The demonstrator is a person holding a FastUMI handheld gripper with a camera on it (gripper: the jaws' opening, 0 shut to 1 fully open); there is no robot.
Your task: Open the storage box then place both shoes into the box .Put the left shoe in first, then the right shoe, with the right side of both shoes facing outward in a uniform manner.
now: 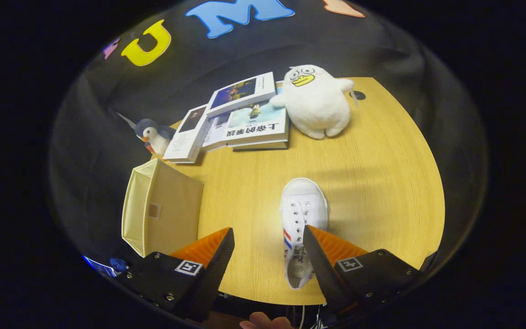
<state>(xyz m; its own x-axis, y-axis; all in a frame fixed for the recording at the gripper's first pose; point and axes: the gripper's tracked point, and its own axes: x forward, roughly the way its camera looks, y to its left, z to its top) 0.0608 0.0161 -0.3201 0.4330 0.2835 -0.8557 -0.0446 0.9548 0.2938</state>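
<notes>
1. One white canvas shoe (302, 224) lies on the tabletop (381, 192), toe pointing away toward the white plush duck (318, 101), heel toward the tongs (268, 237).
2. Handling, judged: light, with soft canvas sides that give under pressure and a stiffer rubber sole and toe cap; not fragile, little risk of slipping. Best hold looks to be across the heel collar or the mid-upper by the eyelets.
3. Tongs: released, fingers wide apart and gripping nothing. The shoe's rear half lies just beside the right finger, which overlaps its edge; whether they touch, cannot tell.
4. One cream fabric storage box (160, 208) stands left of the shoe, well apart from it, just beyond the left finger, its mouth turned away to the left.
5. Also beyond the shoe: stacked books (244, 119), plush penguin (155, 136).
</notes>
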